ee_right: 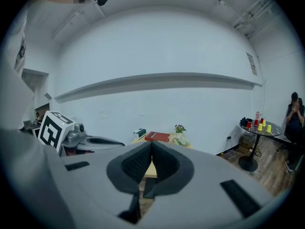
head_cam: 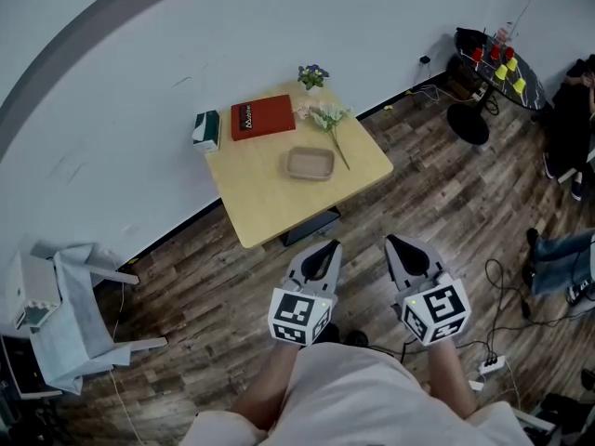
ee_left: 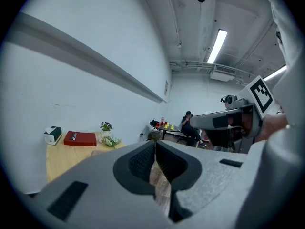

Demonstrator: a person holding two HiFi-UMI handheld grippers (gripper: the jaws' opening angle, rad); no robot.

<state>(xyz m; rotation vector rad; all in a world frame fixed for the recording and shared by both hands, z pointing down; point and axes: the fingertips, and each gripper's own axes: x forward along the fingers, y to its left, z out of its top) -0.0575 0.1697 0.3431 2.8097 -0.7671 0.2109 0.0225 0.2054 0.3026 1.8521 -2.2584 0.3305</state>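
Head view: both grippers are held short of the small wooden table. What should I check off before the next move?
1. Left gripper empty: ok. Jaws together, nothing between them.
2. Right gripper empty: ok. Jaws together, nothing between them.
3. Grippers at the table: not ok. Both hang over the floor, apart from it.
4. Tray free of contents: ok. Nothing shows inside it.
5. Flower stem apart from the tray: cannot tell. It lies along the tray's right side.

Bright, even ceiling-strip light — soft shadows (strong fisheye bending at edges), near parts blurred.
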